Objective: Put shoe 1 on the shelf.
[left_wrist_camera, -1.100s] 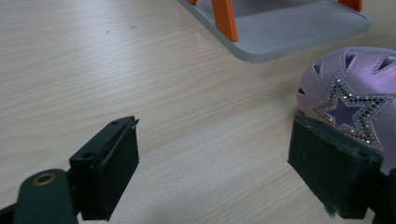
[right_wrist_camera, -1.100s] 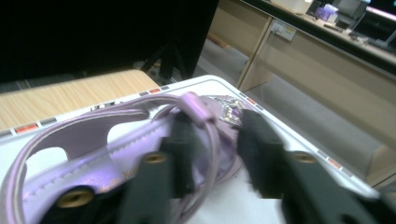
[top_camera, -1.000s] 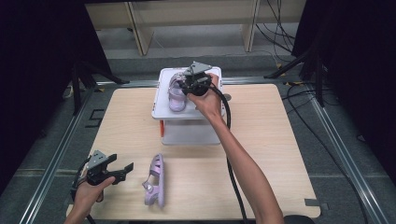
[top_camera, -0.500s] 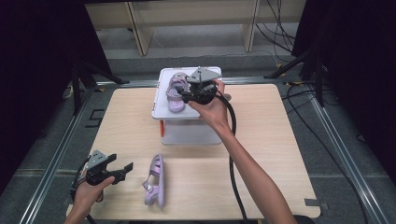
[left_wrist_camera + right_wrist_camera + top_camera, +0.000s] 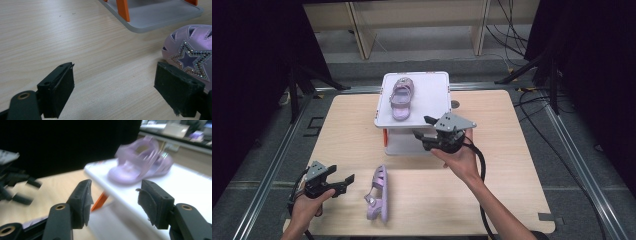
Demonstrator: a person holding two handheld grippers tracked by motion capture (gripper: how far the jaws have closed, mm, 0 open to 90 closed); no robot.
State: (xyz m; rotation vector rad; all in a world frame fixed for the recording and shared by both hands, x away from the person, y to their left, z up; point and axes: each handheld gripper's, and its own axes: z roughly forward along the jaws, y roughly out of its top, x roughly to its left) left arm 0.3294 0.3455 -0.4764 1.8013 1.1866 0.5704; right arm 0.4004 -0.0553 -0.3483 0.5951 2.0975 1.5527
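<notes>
Sandal on worktop | long axis fore-aft | just right of left tongs, nearer | both tongs apart, empty; right tongs just opened

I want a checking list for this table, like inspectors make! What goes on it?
Surface: pale wooden table, bare around the work.
Job's things: one purple sandal on top of the white stand with orange legs; the other purple sandal lies on its side on the table.
Clutter: nothing seen.
Grippers: right tongs open, empty, in front of the stand; their jaws have just been opening, nothing between them. Left tongs open, empty, beside the sandal on the table.
Cables: a black cable trails from the right tongs; more cables on the floor.
Surroundings: metal frame rails, wooden shelving behind, dark curtains.
</notes>
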